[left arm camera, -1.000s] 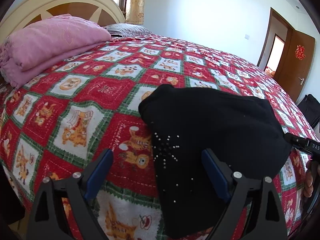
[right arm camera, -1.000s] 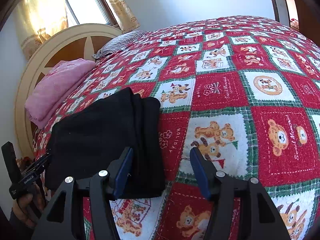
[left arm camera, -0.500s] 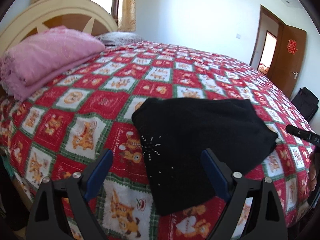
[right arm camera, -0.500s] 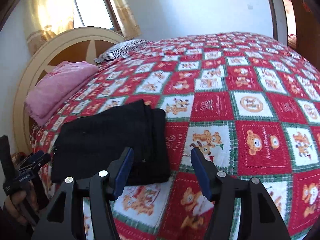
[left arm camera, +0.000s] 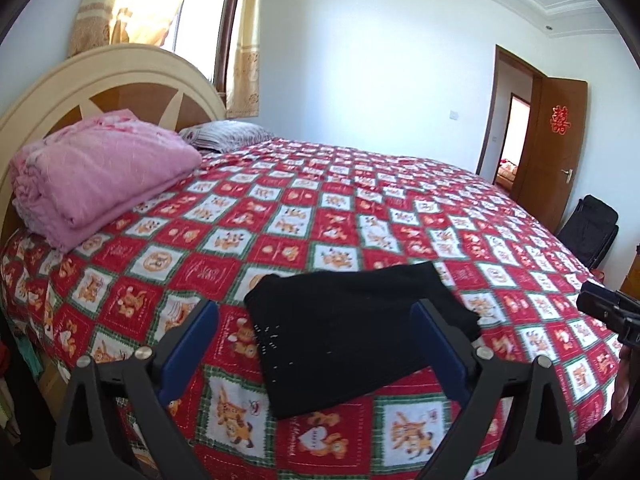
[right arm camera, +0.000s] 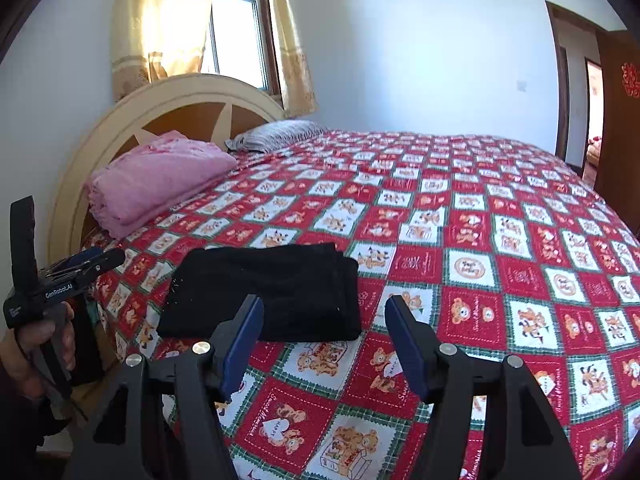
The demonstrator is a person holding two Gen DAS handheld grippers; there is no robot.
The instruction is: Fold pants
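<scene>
The black folded pants of soft knit fabric [left arm camera: 352, 328] are lying as a compact, several-layer rectangle on the red, white and green quilted bedspread with bear pictures [left arm camera: 360, 216], near the edge of the bed that is closest to the cameras. Compared with one second ago, the pants are appearing smaller and lower in both views, and more of the room is showing above them: both grippers are pulling back and rising away from the bundle. Nothing is touching the fabric, so I judge that the folding is finished and the person is retreating.

The left gripper [left arm camera: 316, 344] is hovering well above the pants, with its blue-padded fingers [left arm camera: 190, 344] spread wide and holding nothing. The right gripper [right arm camera: 324, 340] is hanging over the bedspread at the right edge of the pants, its left pad in front of the fabric; its fingers [right arm camera: 406, 344] are also wide apart and empty. In the right view the left tool is at the left of the pants, held by a hand [right arm camera: 36, 344].

Beyond the pants, toward the cream wooden headboard [left arm camera: 120, 76], a folded pink blanket [left arm camera: 100, 176] is resting.
</scene>
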